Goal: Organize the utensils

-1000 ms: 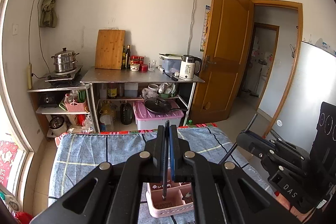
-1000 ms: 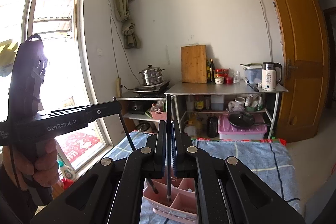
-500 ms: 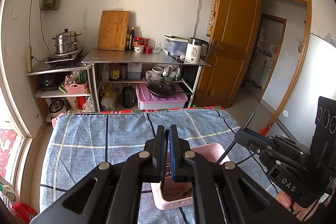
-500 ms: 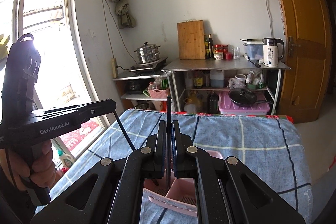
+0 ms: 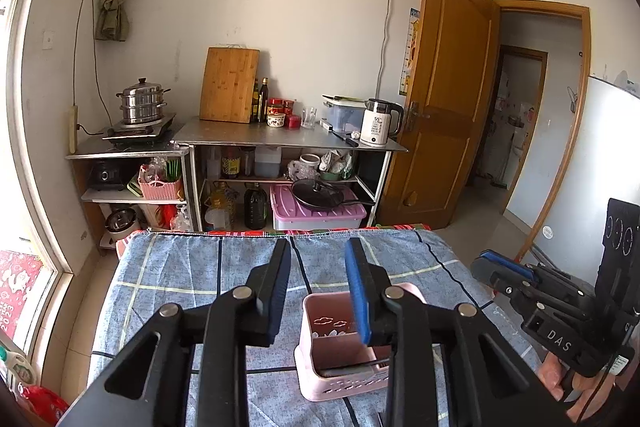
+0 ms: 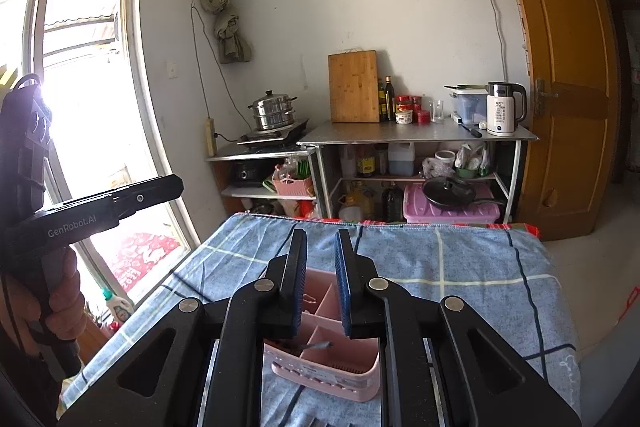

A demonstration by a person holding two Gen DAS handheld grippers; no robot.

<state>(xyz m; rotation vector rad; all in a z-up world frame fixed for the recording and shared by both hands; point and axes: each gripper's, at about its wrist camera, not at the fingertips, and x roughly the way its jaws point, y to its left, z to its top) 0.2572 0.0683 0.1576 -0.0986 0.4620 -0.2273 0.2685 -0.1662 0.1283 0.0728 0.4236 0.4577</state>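
Observation:
A pink utensil holder with compartments stands on the blue checked cloth; it also shows in the right wrist view. My left gripper is open and empty, above the holder. My right gripper is open and empty, above the holder too. A dark utensil tip lies inside one compartment. The right gripper also shows at the right of the left wrist view, and the left gripper at the left of the right wrist view.
The cloth-covered table ends at a far edge with a red trim. Beyond stand metal shelves with a kettle, cutting board, pots and bottles. A window is at the left, a wooden door at the right.
Both grippers were shut on thin dark utensils held upright over the holder. Both have now opened and the utensils are gone from between the fingers; one tip shows inside the holder.

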